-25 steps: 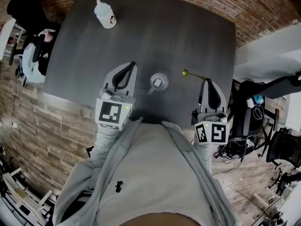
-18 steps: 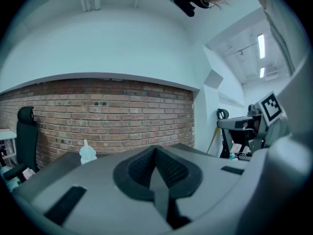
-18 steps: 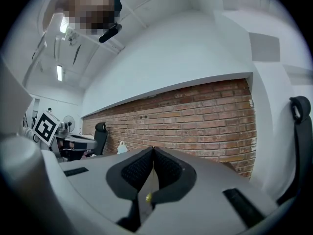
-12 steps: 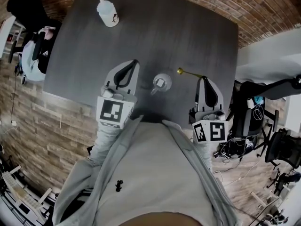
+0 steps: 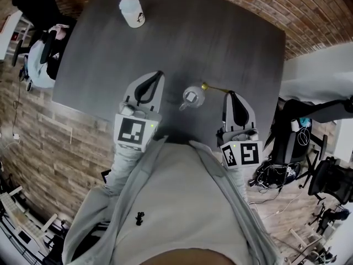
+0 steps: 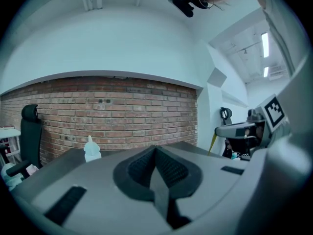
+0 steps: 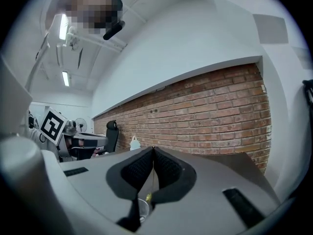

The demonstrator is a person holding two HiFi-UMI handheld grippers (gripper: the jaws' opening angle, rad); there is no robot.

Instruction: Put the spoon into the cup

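Note:
A small clear cup (image 5: 191, 96) stands on the dark table (image 5: 182, 32) near its front edge. My right gripper (image 5: 228, 93) is shut on the handle of a thin gold spoon (image 5: 212, 88), which sticks out to the left. The spoon's bowl hangs just over the cup's right rim. In the right gripper view the spoon (image 7: 149, 194) runs down between the closed pads, with the cup (image 7: 142, 210) below it. My left gripper (image 5: 159, 74) is shut and holds nothing, a little to the left of the cup; its pads (image 6: 168, 168) meet.
A white squeeze bottle (image 5: 132, 11) stands at the table's far left corner, also seen as the bottle (image 6: 91, 150) before the brick wall. Office chairs and cables sit on the floor to the left and right of the table.
My right gripper has carried the spoon leftward, bringing its bowl from well right of the cup to the cup's rim. The left gripper has stayed put.

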